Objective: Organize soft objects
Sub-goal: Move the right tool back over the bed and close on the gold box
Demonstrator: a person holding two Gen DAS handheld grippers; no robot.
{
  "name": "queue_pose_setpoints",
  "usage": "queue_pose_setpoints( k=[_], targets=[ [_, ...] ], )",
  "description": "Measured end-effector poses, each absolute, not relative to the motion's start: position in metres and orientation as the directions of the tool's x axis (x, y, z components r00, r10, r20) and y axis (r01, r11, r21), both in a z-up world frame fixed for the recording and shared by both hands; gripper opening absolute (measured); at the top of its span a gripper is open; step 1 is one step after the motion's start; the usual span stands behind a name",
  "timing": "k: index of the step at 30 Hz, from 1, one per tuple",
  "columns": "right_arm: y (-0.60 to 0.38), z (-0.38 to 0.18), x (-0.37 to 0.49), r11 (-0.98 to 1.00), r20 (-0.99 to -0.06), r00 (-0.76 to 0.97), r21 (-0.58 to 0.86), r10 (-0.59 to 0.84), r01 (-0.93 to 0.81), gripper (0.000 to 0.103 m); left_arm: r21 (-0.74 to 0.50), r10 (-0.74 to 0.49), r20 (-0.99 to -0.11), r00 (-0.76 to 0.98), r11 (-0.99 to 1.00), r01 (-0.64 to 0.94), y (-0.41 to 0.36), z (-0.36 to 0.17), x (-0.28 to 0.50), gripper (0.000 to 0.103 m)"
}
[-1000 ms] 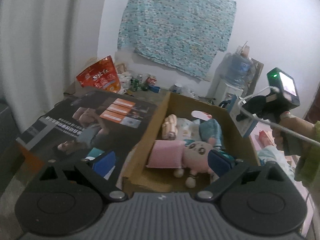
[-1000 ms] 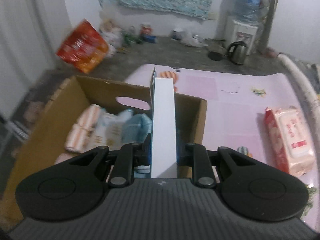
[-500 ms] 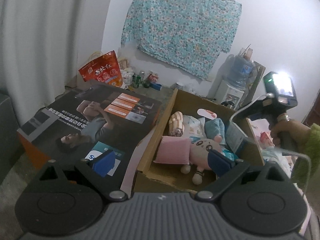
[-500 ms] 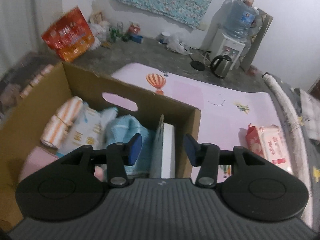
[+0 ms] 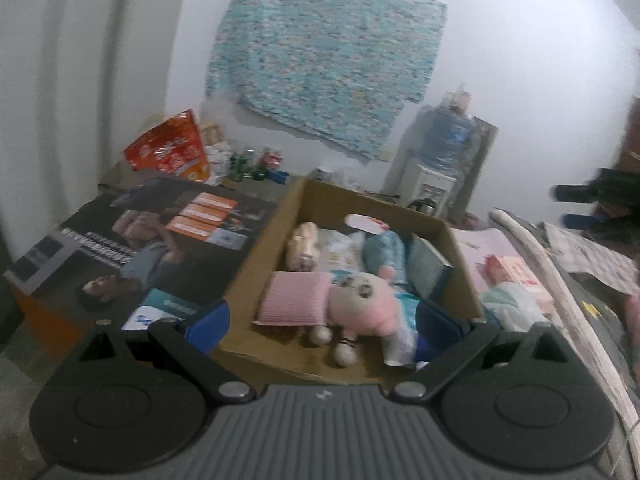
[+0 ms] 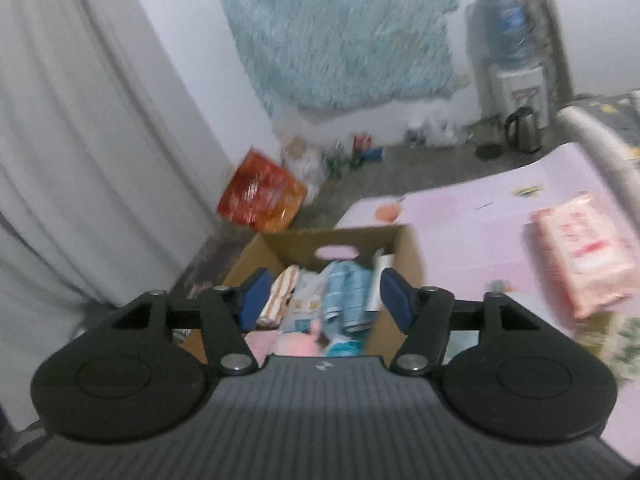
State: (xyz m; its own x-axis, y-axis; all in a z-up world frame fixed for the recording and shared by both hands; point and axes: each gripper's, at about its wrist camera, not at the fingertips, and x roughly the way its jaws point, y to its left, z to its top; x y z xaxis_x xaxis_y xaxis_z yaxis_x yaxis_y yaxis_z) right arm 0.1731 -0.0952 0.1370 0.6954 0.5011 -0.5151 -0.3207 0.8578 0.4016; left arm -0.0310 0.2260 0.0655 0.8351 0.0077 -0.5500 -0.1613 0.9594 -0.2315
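Right gripper [image 6: 326, 300] just let go of the white box [image 6: 380, 280], now standing inside the cardboard box [image 6: 412, 264] against its right wall, and hangs wide open and empty like the left gripper [image 5: 322, 326], so the pink pack [image 6: 580, 248] right of it looks next.

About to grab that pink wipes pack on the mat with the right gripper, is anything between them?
Nothing visible. The right gripper, open and empty, hangs over the cardboard box; the wipes pack lies on bare pink mat beside it.
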Motion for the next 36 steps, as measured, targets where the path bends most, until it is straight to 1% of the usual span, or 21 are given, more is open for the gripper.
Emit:
queue_pose_setpoints(
  k=[2, 4, 8, 12, 15, 18, 21, 23, 26, 29, 30, 31, 32, 33, 34, 35, 36],
  targets=[
    [-0.141, 0.142, 0.146, 0.87, -0.485, 0.739, 0.401, 0.467, -0.287, 0.07, -0.224, -0.023, -0.55, 0.835, 0.967, -0.121, 0.21, 0.065, -0.027, 0.1],
    [-0.18, 0.14, 0.124, 0.886, -0.482, 0.765, 0.394, 0.426, -0.245, 0.071, -0.21, -0.059, -0.548, 0.834, 0.975, -0.069, 0.19, 0.065, -0.022, 0.1],
    [-0.249, 0.116, 0.093, 0.908, -0.522, 0.781, 0.398, 0.343, -0.133, 0.071, -0.177, -0.131, -0.541, 0.831, 0.983, 0.04, 0.143, 0.065, -0.013, 0.1],
    [-0.293, 0.078, 0.089, 0.909, -0.573, 0.758, 0.412, 0.312, -0.062, 0.071, -0.146, -0.193, -0.549, 0.813, 0.98, 0.134, 0.095, 0.059, -0.007, 0.1],
    [-0.313, 0.043, 0.105, 0.906, -0.613, 0.73, 0.422, 0.304, -0.023, 0.071, -0.123, -0.222, -0.567, 0.793, 0.975, 0.185, 0.06, 0.05, -0.002, 0.1],
    [-0.321, 0.005, 0.143, 0.902, -0.673, 0.675, 0.432, 0.303, 0.026, 0.071, -0.111, -0.236, -0.597, 0.766, 0.971, 0.213, 0.03, 0.038, 0.001, 0.1],
    [-0.324, -0.033, 0.186, 0.91, -0.74, 0.618, 0.404, 0.267, 0.091, 0.071, -0.103, -0.232, -0.627, 0.744, 0.971, 0.216, 0.013, 0.028, 0.004, 0.1],
    [-0.325, -0.051, 0.211, 0.92, -0.768, 0.596, 0.373, 0.234, 0.12, 0.071, -0.095, -0.22, -0.64, 0.736, 0.973, 0.209, 0.008, 0.024, 0.004, 0.1],
    [-0.317, -0.067, 0.242, 0.938, -0.792, 0.573, 0.33, 0.213, 0.108, 0.072, -0.072, -0.197, -0.657, 0.728, 0.977, 0.199, 0.006, 0.022, 0.003, 0.1],
    [-0.303, -0.071, 0.255, 0.963, -0.781, 0.595, 0.268, 0.192, 0.041, 0.073, -0.043, -0.169, -0.674, 0.719, 0.981, 0.191, 0.005, 0.019, 0.0, 0.1],
    [-0.301, -0.072, 0.255, 0.965, -0.777, 0.599, 0.26, 0.194, 0.025, 0.071, -0.041, -0.166, -0.682, 0.712, 0.981, 0.19, 0.005, 0.017, -0.002, 0.1],
    [-0.299, -0.073, 0.255, 0.969, -0.775, 0.603, 0.247, 0.188, 0.016, 0.063, -0.043, -0.167, -0.688, 0.706, 0.981, 0.19, 0.004, 0.015, -0.003, 0.1],
    [-0.298, -0.072, 0.255, 0.972, -0.776, 0.604, 0.236, 0.182, 0.01, 0.052, -0.048, -0.171, -0.693, 0.7, 0.98, 0.192, 0.004, 0.013, -0.004, 0.1],
    [-0.299, -0.07, 0.253, 0.973, -0.778, 0.602, 0.23, 0.181, 0.005, 0.046, -0.054, -0.178, -0.699, 0.693, 0.979, 0.197, 0.003, 0.011, -0.006, 0.1],
    [-0.301, -0.07, 0.253, 0.976, -0.783, 0.597, 0.219, 0.174, 0.003, 0.034, -0.06, -0.186, -0.701, 0.689, 0.977, 0.203, 0.001, 0.009, -0.008, 0.1],
    [-0.301, -0.07, 0.25, 0.979, -0.79, 0.592, 0.203, 0.16, 0.006, 0.008, -0.066, -0.195, -0.703, 0.683, 0.975, 0.211, -0.001, 0.007, -0.01, 0.1],
    [-0.303, -0.073, 0.25, 0.984, -0.808, 0.572, 0.178, 0.139, 0.013, 0.006, -0.073, -0.207, -0.707, 0.677, 0.973, 0.221, -0.004, 0.004, -0.011, 0.1]
  ],
)
